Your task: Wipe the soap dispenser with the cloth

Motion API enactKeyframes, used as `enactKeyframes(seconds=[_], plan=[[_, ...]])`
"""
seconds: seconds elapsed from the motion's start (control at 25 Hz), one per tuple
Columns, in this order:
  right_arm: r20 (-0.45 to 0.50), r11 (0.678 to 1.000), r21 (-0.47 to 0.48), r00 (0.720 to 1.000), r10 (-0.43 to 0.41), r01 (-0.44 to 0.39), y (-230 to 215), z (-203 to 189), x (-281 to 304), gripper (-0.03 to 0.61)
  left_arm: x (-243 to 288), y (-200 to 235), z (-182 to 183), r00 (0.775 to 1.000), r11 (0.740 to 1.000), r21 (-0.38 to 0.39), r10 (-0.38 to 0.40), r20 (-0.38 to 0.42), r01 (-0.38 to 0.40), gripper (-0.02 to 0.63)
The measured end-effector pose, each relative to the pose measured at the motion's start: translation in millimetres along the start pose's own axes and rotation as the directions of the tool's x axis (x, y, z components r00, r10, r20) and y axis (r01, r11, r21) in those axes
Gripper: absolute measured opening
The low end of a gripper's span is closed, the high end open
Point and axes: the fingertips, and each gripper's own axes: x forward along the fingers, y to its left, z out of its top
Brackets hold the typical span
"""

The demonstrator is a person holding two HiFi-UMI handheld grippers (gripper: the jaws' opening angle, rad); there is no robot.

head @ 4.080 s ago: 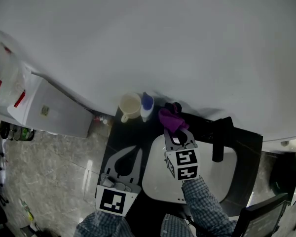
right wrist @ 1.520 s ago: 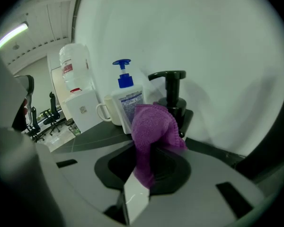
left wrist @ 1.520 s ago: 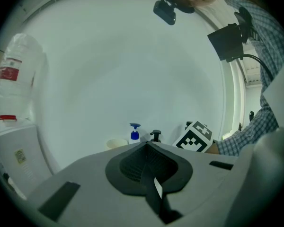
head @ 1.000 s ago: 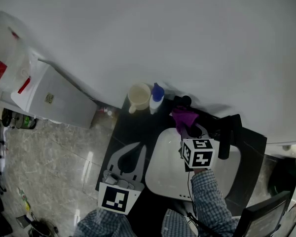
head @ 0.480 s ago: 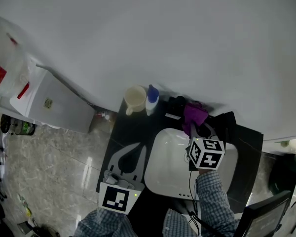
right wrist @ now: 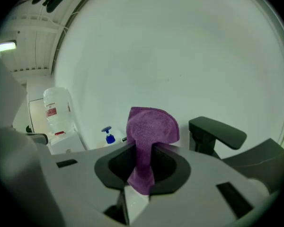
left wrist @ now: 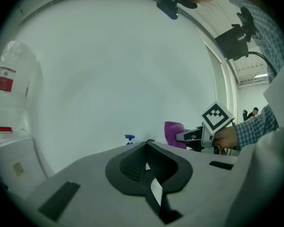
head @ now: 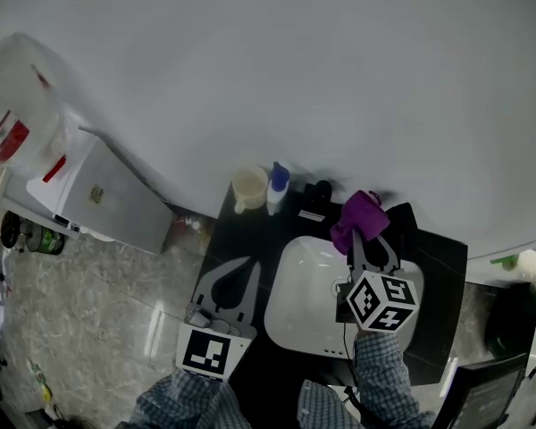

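The soap dispenser [head: 276, 189], a white bottle with a blue pump, stands at the back of the dark counter [head: 241, 235]. My right gripper [head: 364, 232] is shut on a purple cloth [head: 358, 216] over the back rim of the white basin [head: 304, 307], well to the dispenser's right and apart from it. In the right gripper view the cloth [right wrist: 150, 135] sticks up between the jaws, with the dispenser [right wrist: 107, 135] far left. My left gripper [head: 239, 271] rests shut and empty over the counter's left part; its view shows the blue pump [left wrist: 129, 138] and the cloth [left wrist: 173, 134] ahead.
A cream cup [head: 248, 189] stands just left of the dispenser. A small black object [head: 319, 192] sits right of it. The black faucet [head: 402, 223] rises behind the basin, close to the cloth. A white cabinet [head: 98, 199] and water bottle [head: 18, 96] are at left.
My right gripper has carried the cloth to the right, from beside the dispenser to in front of the faucet. The left gripper has stayed in place.
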Motion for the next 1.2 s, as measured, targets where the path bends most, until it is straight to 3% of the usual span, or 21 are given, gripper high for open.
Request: enactKeyframes(seconds=[0.24, 0.72, 1.2], plan=[[0.074, 0.999, 0.045, 0.997, -0.011, 0.007, 11.8, 6.0, -36.0, 0.075, -1.8, -9.0, 8.4, 0.998, 0.999, 0.025, -0.049, 0.027, 0.048, 0.002], [0.061, 1.0, 0.013, 0.998, -0.002, 0.001, 54.5, -16.8, -58.9, 0.075, -14.2, -17.4, 3.7, 0.989, 0.99, 0.027, -0.137, 0.046, 0.136, 0.002], [0.068, 0.997, -0.054, 0.996, 0.062, -0.058, 84.2, -19.1, -89.6, 0.075, -53.9, -25.8, 12.8, 0.991, 0.994, 0.036, -0.104, 0.08, 0.101, 0.002]])
